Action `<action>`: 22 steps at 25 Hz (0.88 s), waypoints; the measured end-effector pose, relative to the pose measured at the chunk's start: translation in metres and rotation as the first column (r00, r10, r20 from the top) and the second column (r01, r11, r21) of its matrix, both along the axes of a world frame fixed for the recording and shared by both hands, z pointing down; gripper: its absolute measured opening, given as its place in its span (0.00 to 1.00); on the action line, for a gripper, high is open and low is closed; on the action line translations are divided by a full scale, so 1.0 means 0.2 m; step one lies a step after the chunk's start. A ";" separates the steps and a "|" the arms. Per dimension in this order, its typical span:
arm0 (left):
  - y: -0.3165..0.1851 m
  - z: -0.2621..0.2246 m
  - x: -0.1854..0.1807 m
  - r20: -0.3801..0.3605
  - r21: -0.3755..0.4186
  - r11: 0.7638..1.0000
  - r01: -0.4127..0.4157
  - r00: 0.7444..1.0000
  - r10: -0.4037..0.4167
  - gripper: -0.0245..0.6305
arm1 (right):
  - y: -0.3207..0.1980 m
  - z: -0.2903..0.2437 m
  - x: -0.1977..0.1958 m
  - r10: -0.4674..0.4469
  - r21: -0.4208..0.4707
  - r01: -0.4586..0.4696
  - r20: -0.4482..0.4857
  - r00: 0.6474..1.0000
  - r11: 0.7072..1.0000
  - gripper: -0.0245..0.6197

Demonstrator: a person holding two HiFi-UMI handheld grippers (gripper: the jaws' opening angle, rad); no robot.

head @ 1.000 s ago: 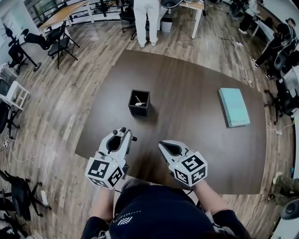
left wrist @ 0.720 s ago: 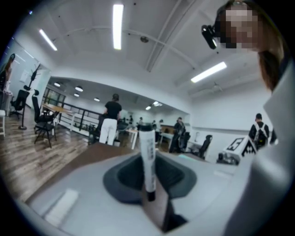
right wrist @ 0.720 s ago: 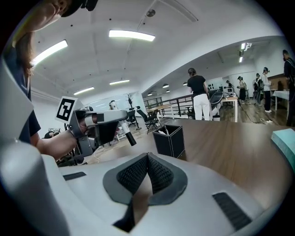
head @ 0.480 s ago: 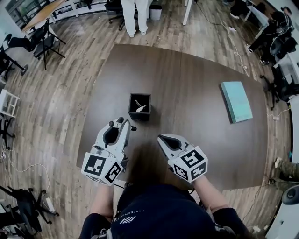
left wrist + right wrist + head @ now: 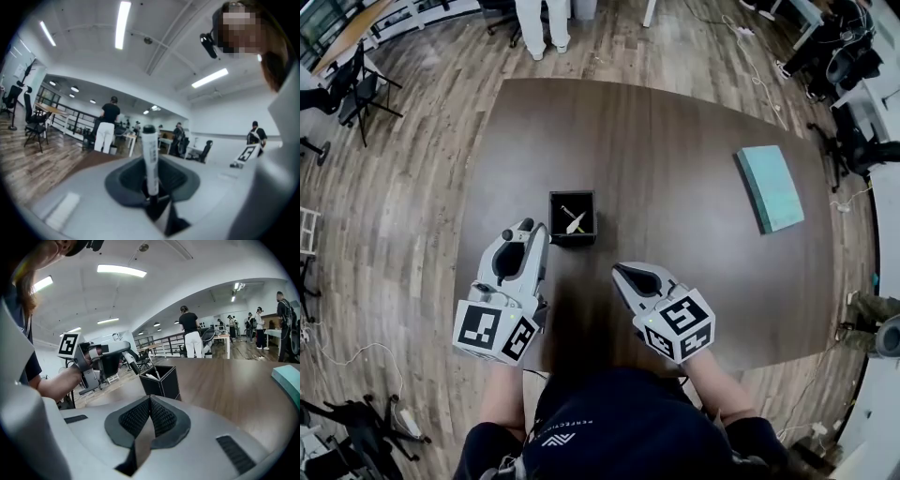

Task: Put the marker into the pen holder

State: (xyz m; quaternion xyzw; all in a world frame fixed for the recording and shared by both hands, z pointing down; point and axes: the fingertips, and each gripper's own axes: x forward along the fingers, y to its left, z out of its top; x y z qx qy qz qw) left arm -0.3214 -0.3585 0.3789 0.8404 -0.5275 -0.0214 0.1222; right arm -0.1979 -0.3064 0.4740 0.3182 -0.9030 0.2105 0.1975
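The black square pen holder [image 5: 573,217] stands on the dark brown table [image 5: 675,141] with a few pens inside. My left gripper [image 5: 532,231] hovers just left of it, shut on a marker [image 5: 507,234] held crosswise. In the left gripper view the marker [image 5: 150,154], white with a black cap, stands upright between the pads of the left gripper [image 5: 151,187]. My right gripper [image 5: 624,273] sits lower right of the holder, shut and empty. In the right gripper view that gripper's [image 5: 150,413] pads meet, and beyond them are the holder [image 5: 161,379] and the left gripper [image 5: 105,352] with its marker [image 5: 131,363].
A teal book [image 5: 768,187] lies at the table's right side, also at the right edge of the right gripper view [image 5: 288,377]. Office chairs and desks stand around on the wooden floor [image 5: 403,187]. A person stands beyond the table's far edge [image 5: 530,23].
Both grippers have moved forward over the table toward the pen holder. The left one, still holding the marker, now has its tip beside the holder's left wall.
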 end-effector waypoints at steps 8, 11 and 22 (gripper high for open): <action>-0.11 0.07 0.02 0.073 0.028 1.000 -0.002 0.997 0.000 0.15 | -0.03 0.08 -0.02 0.040 -0.041 -0.040 0.002 0.999 0.998 0.04; -0.13 0.12 0.05 0.108 0.014 1.000 -0.025 0.994 0.023 0.15 | -0.03 0.10 -0.03 0.058 -0.058 -0.058 0.002 0.998 0.997 0.04; -0.16 0.32 0.13 0.195 -0.058 0.998 -0.027 0.980 0.038 0.16 | -0.01 0.17 0.05 0.092 -0.095 -0.092 -0.007 0.996 0.991 0.04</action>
